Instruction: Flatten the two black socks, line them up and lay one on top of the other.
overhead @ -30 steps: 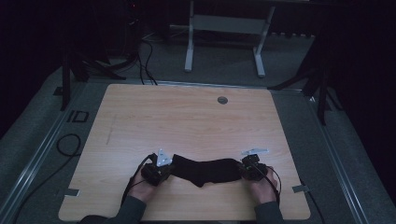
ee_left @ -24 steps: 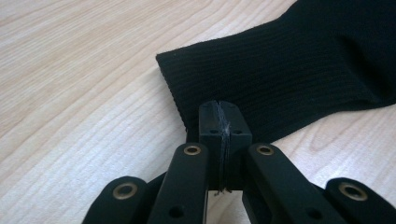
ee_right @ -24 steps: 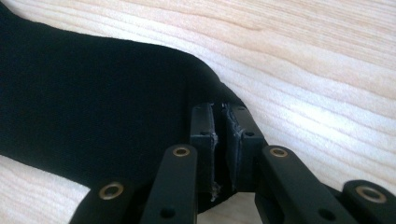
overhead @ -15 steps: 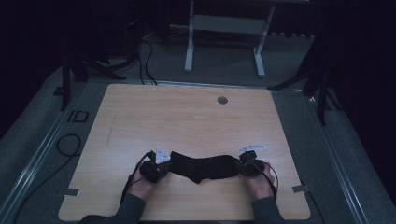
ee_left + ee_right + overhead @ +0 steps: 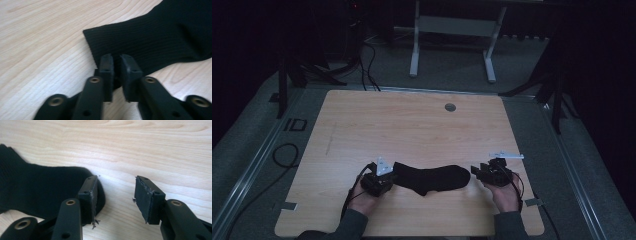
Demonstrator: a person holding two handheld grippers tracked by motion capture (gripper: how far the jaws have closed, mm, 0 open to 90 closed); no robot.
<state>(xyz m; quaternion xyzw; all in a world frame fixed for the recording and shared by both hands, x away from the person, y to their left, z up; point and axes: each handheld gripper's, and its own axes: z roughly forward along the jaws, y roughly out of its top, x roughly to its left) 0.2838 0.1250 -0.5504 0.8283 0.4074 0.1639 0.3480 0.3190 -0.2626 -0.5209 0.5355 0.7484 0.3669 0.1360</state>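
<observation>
Sock lies flat on the bench; both tongs just opening, left tongs a narrow crack at the cuff, right tongs wide off the toe, so back straight off without dragging it.

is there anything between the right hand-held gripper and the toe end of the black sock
Nothing visible. The right hand-held gripper has just been opening and its jaws stand apart over bare table, with the black sock right beside its left jaw. The left hand-held gripper sits at the sock's cuff.

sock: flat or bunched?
Flat. The sock lies stretched out on the table between both claws; the cuff edge looks smooth in the left gripper view.
</observation>
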